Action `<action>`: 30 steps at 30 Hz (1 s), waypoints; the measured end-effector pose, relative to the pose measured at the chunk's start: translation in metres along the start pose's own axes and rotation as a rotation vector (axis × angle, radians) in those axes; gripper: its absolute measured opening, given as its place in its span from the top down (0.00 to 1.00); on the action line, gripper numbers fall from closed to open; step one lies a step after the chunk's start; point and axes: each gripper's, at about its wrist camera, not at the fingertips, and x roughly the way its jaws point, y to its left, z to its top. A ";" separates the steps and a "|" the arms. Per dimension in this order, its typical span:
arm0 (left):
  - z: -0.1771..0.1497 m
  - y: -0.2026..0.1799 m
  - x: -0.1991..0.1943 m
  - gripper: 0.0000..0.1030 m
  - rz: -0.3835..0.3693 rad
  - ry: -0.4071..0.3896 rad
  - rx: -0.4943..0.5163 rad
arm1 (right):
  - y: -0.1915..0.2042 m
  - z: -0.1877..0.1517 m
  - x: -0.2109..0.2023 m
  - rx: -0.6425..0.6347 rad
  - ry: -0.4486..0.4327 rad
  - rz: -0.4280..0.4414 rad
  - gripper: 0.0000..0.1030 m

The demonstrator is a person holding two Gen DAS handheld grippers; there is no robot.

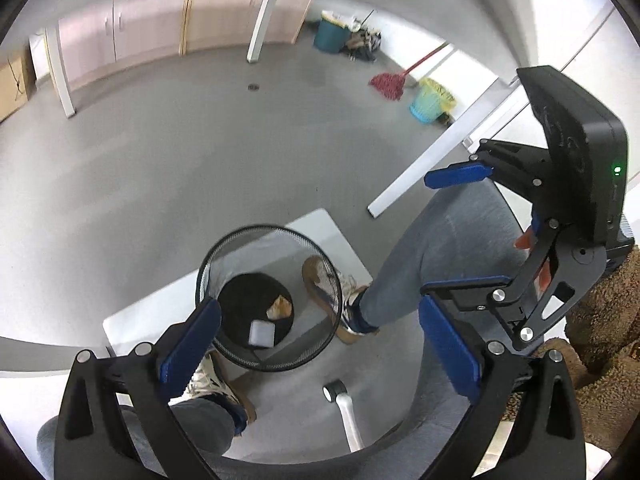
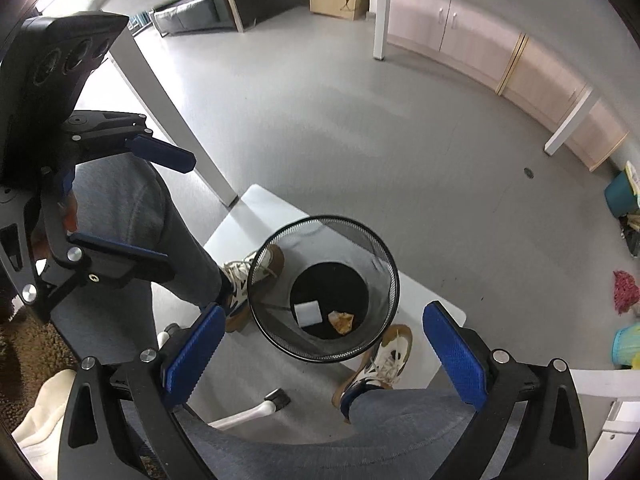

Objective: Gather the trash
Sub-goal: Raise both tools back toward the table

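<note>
Both grippers hang above a black mesh bin (image 1: 269, 298) that stands on a white mat (image 1: 320, 228) on the grey floor, between the seated person's shoes.

Left gripper (image 1: 316, 344): jaws spread wide, nothing between the blue pads (image 1: 188, 346). Right gripper (image 2: 320, 354): jaws likewise wide apart and empty. In the left view the right gripper shows from the side, near the person's knee, its fingers parted.

Trash: two pieces lie on the bin's dark bottom, a white square pad (image 2: 308, 313) and a crumpled tan scrap (image 2: 341, 321), just beside each other. Neither gripper touches them or the rim.

Judgement: the bin sits between the feet so that both tools can reach over its mouth and drop items straight in. The parted, empty jaws held over the opening fit a release already made, or readiness for a further piece. No loose trash shows on the floor near the bin. Other bins and a mop (image 1: 386, 84) stand well apart, by the wall.
</note>
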 end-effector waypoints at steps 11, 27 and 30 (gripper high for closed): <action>-0.004 -0.027 -0.056 0.04 0.039 -0.113 0.054 | 0.014 -0.005 -0.049 -0.003 -0.102 -0.030 0.03; 0.008 -0.055 -0.140 0.04 0.071 -0.327 0.114 | 0.021 -0.011 -0.140 0.013 -0.329 -0.078 0.03; 0.010 -0.055 -0.153 0.04 0.065 -0.367 0.108 | 0.020 -0.008 -0.156 0.027 -0.374 -0.085 0.03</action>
